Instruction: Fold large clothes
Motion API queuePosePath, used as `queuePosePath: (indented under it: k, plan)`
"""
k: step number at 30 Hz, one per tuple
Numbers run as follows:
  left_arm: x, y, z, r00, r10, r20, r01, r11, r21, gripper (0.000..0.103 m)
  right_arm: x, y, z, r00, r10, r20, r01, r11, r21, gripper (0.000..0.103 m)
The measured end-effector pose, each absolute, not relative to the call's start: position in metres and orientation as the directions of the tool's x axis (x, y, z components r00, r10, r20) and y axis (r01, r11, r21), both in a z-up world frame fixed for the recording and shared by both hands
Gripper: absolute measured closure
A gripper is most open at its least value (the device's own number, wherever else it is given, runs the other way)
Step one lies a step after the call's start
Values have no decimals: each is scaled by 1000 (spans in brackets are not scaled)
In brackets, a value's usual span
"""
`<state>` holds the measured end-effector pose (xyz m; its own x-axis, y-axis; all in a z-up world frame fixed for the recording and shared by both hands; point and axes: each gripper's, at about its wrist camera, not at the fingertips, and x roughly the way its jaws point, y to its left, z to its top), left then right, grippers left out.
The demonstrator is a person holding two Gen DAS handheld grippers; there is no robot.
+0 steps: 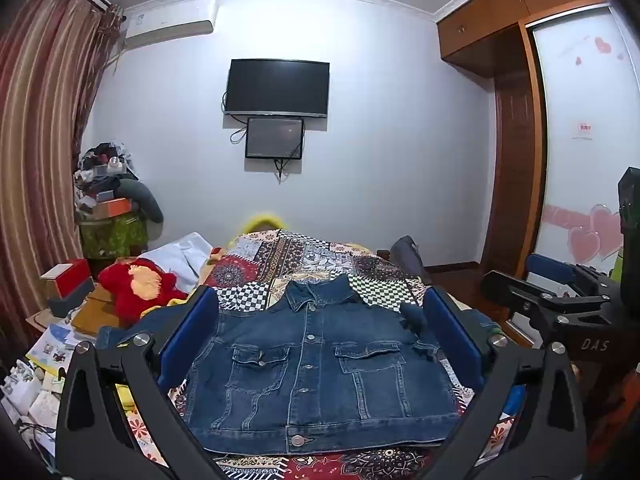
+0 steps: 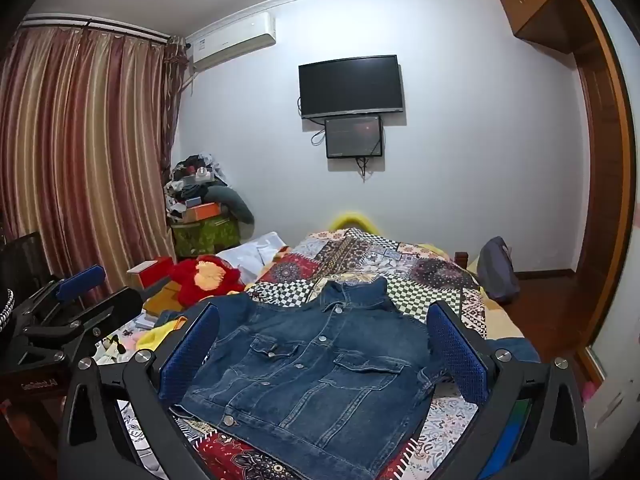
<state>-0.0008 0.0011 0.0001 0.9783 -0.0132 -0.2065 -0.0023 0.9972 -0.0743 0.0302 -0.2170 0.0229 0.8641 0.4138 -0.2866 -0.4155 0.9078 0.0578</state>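
Note:
A blue denim jacket (image 1: pixel 316 364) lies flat, front up and buttoned, on a patchwork bedspread (image 1: pixel 304 260); its collar points to the far wall. It also shows in the right wrist view (image 2: pixel 316 372). My left gripper (image 1: pixel 320 332) is open and empty, held above the jacket's near hem, blue pads spread to either side. My right gripper (image 2: pixel 320 344) is open and empty, likewise above the jacket. Each gripper shows at the edge of the other's view: the right gripper (image 1: pixel 560 288) and the left gripper (image 2: pixel 72 296).
A red plush toy (image 1: pixel 140 288) and a white pillow (image 1: pixel 180 256) lie at the bed's left. Boxes and papers (image 1: pixel 52 344) clutter the left side. A dark bag (image 2: pixel 496 268) sits at the bed's far right. A wardrobe (image 1: pixel 516 160) stands right.

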Motion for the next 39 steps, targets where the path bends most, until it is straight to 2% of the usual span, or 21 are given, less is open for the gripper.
queuePosePath:
  k: [10, 12, 39]
  plan:
    - [0, 22, -1, 975, -24, -219, 0, 994, -110, 0, 30, -217, 23, 865, 416, -281, -415, 907, 66, 0]
    - [1, 5, -2, 977, 6, -214, -23, 997, -77, 0, 30, -216, 22, 865, 416, -281, -415, 907, 68, 0]
    - [1, 5, -4, 977, 4, -215, -22, 997, -77, 0, 31, -215, 21, 862, 419, -284, -415, 907, 79, 0]
